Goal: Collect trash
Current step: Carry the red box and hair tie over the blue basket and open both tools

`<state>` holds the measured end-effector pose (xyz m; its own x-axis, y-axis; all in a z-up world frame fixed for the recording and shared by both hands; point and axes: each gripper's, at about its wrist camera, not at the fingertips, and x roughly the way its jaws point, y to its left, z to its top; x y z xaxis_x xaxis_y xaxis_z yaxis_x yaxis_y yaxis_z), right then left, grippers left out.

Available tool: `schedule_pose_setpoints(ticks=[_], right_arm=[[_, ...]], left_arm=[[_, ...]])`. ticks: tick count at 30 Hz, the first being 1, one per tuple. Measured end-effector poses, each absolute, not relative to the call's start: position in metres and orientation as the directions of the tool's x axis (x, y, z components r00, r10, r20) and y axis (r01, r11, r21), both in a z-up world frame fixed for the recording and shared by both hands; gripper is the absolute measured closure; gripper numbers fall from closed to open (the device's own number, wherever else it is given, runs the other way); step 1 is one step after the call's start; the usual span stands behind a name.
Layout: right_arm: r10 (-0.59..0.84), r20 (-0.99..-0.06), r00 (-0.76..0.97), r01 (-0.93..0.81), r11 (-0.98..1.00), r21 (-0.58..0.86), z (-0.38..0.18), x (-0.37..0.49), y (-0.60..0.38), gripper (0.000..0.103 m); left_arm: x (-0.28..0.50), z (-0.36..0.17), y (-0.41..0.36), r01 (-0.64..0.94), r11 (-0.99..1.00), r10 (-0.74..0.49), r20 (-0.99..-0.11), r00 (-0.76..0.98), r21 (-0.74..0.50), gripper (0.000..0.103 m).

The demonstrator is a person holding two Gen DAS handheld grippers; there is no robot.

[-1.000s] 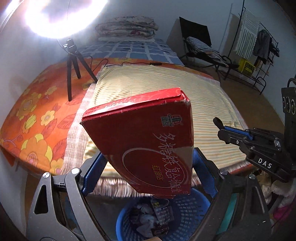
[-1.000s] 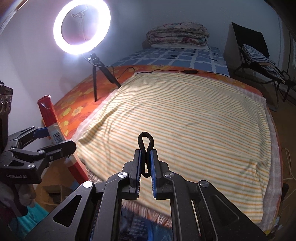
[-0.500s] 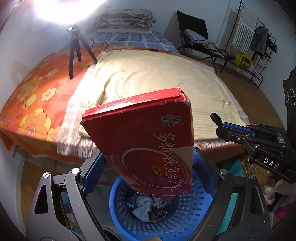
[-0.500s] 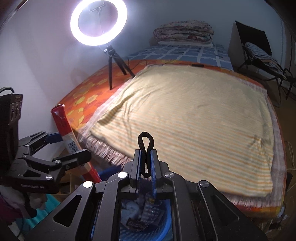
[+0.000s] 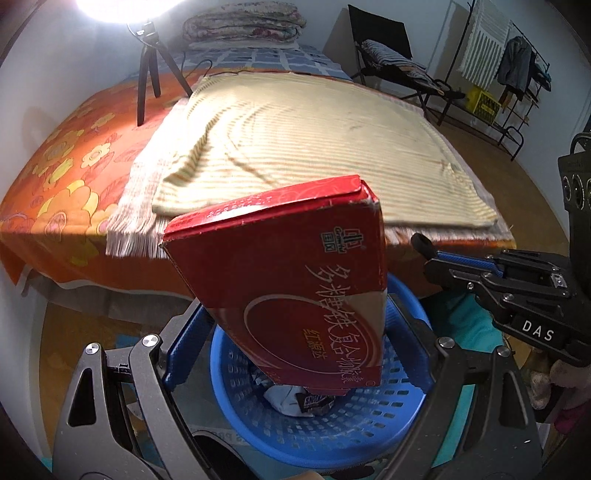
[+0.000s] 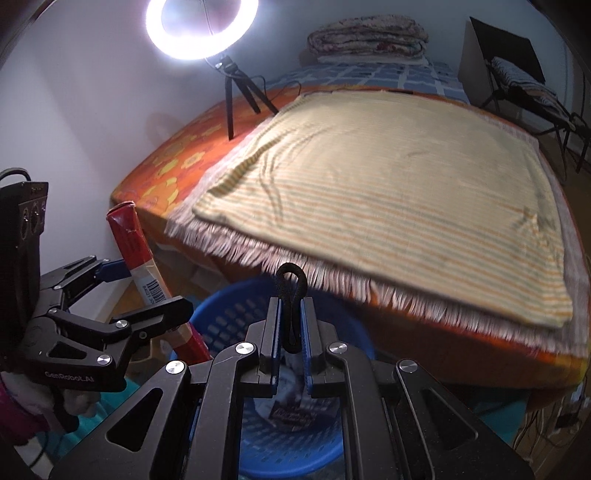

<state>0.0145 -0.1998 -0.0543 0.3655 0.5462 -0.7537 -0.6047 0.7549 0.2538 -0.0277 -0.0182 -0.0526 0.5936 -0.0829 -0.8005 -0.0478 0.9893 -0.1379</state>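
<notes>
My left gripper (image 5: 295,317) is shut on a flat red carton with Chinese print (image 5: 295,280), held tilted above a blue perforated basket (image 5: 332,424) on the floor. The basket holds crumpled wrappers (image 5: 299,400). My right gripper (image 6: 291,314) is shut on a black hair tie loop (image 6: 291,291) and hangs over the same basket (image 6: 236,321). In the right wrist view the left gripper (image 6: 129,295) and the carton edge (image 6: 136,247) show at the left. In the left wrist view the right gripper (image 5: 491,273) shows at the right.
A bed with a striped fringed blanket (image 6: 388,184) over an orange floral sheet (image 5: 66,173) lies just beyond the basket. A ring light on a tripod (image 6: 199,26) stands on the bed. A folding chair (image 5: 391,62) and a clothes rack (image 5: 509,74) stand at the far right.
Both grippers have pulled back from the bed and lowered, so the blue basket now lies right below them. The carton and the hair tie stay gripped.
</notes>
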Motion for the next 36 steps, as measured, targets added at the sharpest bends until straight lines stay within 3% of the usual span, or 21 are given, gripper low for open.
schedule_pose_setpoints(ticks=[23,27,36], right_arm=[[0.526,-0.799,0.291,-0.569,0.767,0.297,-0.092,0.001,-0.200,0.094],[0.522,-0.807,0.278,-0.557,0.772,0.307,-0.096,0.002,-0.200,0.077],[0.509,-0.815,0.278,-0.541,0.784,0.306,-0.098,0.002,-0.203,0.067]], left_arm=[[-0.029,-0.076,-0.016,-0.048,0.989,-0.091,-0.844,0.529,-0.137,0.010],[-0.028,-0.077,-0.014,-0.055,0.988,-0.096,-0.847,0.522,-0.145,0.010],[-0.027,-0.077,-0.014,-0.057,0.988,-0.091,-0.848,0.522,-0.141,0.010]])
